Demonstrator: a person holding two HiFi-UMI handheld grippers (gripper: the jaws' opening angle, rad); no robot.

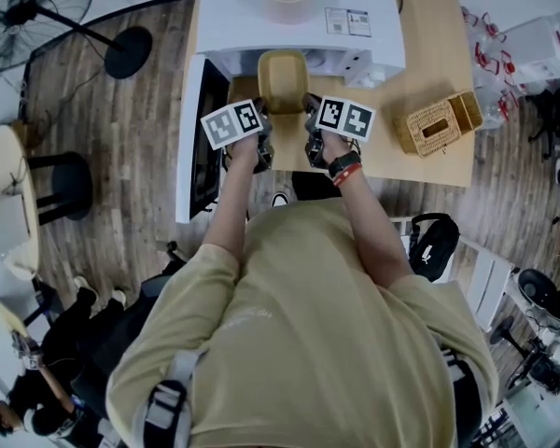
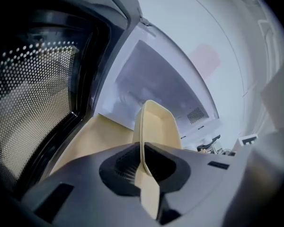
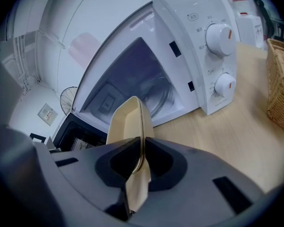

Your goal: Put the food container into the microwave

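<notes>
A beige food container (image 1: 283,80) hangs in front of the open mouth of the white microwave (image 1: 299,17), held by both grippers. My left gripper (image 1: 261,119) is shut on its left rim, and my right gripper (image 1: 310,119) is shut on its right rim. In the left gripper view the container (image 2: 156,126) points toward the microwave cavity (image 2: 156,86), with its rim pinched in the left gripper (image 2: 143,167). The right gripper view shows the container (image 3: 128,122) edge-on, clamped in the right gripper (image 3: 139,167), with the cavity (image 3: 132,84) behind it.
The microwave door (image 1: 198,138) hangs open to the left, its perforated window (image 2: 33,93) close beside my left gripper. A wicker basket (image 1: 439,124) sits on the wooden table (image 1: 429,54) to the right. Control knobs (image 3: 220,37) face the right gripper. A fan (image 1: 37,17) stands on the floor.
</notes>
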